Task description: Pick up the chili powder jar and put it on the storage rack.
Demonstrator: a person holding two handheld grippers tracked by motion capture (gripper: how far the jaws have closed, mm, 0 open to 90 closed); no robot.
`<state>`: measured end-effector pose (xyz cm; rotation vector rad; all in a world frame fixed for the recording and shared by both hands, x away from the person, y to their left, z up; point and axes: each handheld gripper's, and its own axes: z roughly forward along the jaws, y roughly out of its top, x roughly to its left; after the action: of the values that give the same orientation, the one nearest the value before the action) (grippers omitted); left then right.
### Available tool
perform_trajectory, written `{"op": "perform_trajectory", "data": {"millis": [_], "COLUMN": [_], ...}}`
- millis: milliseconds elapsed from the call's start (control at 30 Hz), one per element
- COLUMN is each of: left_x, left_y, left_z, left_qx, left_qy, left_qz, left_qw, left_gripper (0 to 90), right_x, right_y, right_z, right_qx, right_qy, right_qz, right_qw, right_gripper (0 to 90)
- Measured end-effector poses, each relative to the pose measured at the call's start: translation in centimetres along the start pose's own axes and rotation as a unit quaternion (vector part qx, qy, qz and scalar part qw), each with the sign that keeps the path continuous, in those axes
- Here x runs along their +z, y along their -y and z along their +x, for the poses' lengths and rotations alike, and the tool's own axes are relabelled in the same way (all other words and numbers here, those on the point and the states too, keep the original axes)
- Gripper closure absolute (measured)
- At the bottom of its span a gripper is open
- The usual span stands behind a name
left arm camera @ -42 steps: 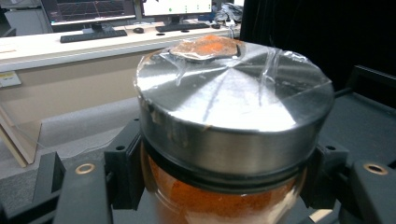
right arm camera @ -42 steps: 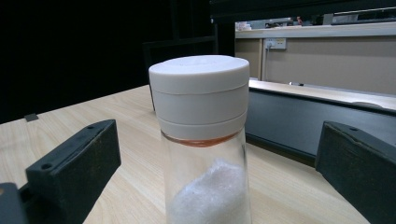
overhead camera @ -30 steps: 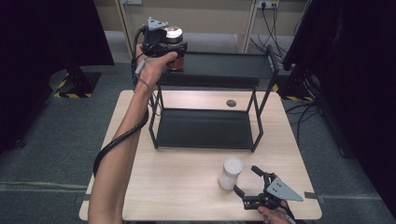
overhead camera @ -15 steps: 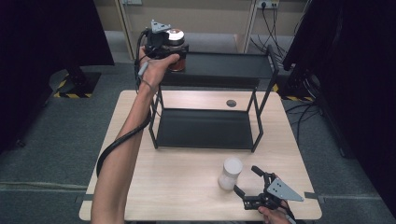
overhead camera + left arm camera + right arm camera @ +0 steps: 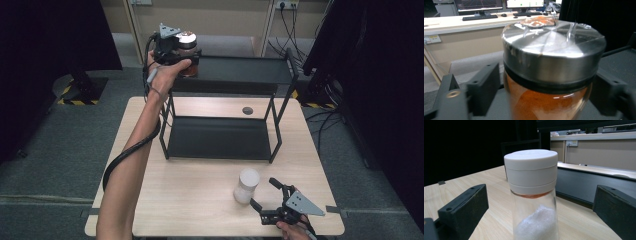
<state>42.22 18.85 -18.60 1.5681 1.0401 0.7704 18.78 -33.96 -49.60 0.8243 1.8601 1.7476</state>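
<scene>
A glass jar of orange powder with a steel lid (image 5: pixel 186 37) stands at the left end of the black rack's top shelf (image 5: pixel 240 70). My left gripper (image 5: pixel 186 59) is around it. In the left gripper view the jar (image 5: pixel 551 62) stands between the jaws, which have just been opening, and a thin gap shows on each side. A jar of white powder with a white lid (image 5: pixel 247 184) stands on the table near the front edge. My right gripper (image 5: pixel 262 192) sits open just behind it. In the right gripper view that jar (image 5: pixel 531 170) stands between wide-apart jaws.
The two-level black rack has a bare lower shelf (image 5: pixel 220 137) resting on the wooden table (image 5: pixel 190 200). A small dark round spot (image 5: pixel 247 110) lies on the table behind the rack. Cables and dark screens surround the table.
The left hand and the orange jar have stayed at the top shelf's left end. The right gripper and the white jar have not moved.
</scene>
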Motion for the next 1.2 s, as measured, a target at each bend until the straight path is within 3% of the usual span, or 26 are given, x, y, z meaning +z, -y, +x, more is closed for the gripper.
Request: {"op": "perform_trajectory", "data": {"millis": [67,200,700,1200], "left_x": [0.0,-0.3,-2.0,-3.9], "left_y": [0.3,0.7,1.6,4.2], "left_z": [-0.1,-0.3,-0.2,-0.4], "left_qx": [-0.005,-0.008,-0.014,-0.004], "left_qy": [-0.004,-0.014,0.013,0.047], "left_qz": [-0.004,-0.011,-0.017,-0.035], "left_qw": [1.0,0.9998,0.9997,0.9983], "left_gripper": [6.9,0.8,0.7,0.7], "right_x": [0.0,0.1,0.1,0.2], "right_y": [0.0,0.0,0.0,0.0], "right_z": [0.0,0.0,0.0,0.1], "right_qx": [0.001,0.0,0.0,0.0], "right_qy": [0.0,-0.001,-0.002,-0.003], "right_qz": [0.0,0.001,0.002,0.004], "right_qw": [1.0,1.0,1.0,1.0], "right_gripper": [0.3,0.3,0.3,0.3]}}
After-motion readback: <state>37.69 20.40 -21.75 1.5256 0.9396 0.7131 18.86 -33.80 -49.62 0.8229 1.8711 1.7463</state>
